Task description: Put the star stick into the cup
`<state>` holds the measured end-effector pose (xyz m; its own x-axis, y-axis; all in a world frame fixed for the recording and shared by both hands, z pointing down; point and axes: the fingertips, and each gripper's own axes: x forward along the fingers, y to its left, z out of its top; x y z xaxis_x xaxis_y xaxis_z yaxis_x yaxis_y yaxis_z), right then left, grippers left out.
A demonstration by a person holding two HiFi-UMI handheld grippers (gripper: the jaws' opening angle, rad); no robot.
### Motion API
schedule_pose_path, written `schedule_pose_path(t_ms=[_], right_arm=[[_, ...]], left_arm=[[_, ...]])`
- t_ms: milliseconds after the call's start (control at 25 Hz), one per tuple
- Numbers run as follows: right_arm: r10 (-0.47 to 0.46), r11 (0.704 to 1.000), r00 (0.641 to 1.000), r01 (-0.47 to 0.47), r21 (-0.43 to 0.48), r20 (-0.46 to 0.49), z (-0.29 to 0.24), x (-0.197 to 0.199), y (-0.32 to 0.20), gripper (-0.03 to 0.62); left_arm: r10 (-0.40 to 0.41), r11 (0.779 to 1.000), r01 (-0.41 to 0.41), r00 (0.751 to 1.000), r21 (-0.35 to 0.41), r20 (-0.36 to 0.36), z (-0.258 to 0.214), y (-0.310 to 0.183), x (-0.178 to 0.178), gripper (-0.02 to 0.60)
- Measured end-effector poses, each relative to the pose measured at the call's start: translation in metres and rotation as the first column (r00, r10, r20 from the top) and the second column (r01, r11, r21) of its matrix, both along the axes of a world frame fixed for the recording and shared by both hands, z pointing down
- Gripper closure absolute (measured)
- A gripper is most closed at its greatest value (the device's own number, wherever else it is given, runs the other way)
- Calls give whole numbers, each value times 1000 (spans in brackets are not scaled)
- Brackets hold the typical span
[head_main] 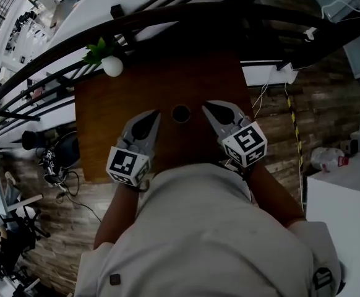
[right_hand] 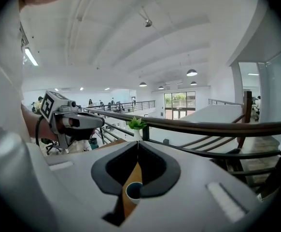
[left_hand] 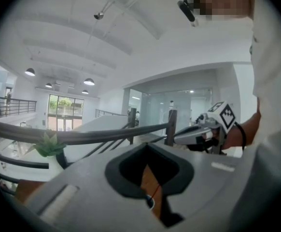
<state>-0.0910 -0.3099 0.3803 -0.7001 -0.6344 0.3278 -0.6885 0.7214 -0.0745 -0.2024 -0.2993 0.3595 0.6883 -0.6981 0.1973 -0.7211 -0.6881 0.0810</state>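
A small dark cup stands on the brown wooden table, between my two grippers. My left gripper is just to its left and my right gripper just to its right; both have their jaws shut and hold nothing that I can see. In the left gripper view, the gap under the left gripper's shut tips shows the cup rim and a thin red line leaning up from it, possibly the stick. The right gripper view shows the cup below that gripper's shut tips. No star is visible.
A green plant in a white pot stands at the table's far left corner. A dark railing runs behind the table. Cables and a stool lie on the floor to the left. A white counter is at the right.
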Motion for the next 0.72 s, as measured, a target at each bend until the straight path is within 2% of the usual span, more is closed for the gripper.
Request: schedule_pose_path(t_ms=[160, 400, 720], right_arm=[[22, 1000, 1000, -22, 22, 17, -13, -1, 9, 586], [48, 999, 998, -49, 20, 35, -19, -12, 26, 586], [60, 998, 996, -60, 4, 67, -26, -19, 54, 586]], left_arm=[[34, 999, -33, 999, 11, -12, -9, 12, 2, 578], [55, 998, -55, 998, 19, -14, -13, 30, -13, 578], [96, 995, -97, 995, -3, -27, -5, 56, -22, 578]])
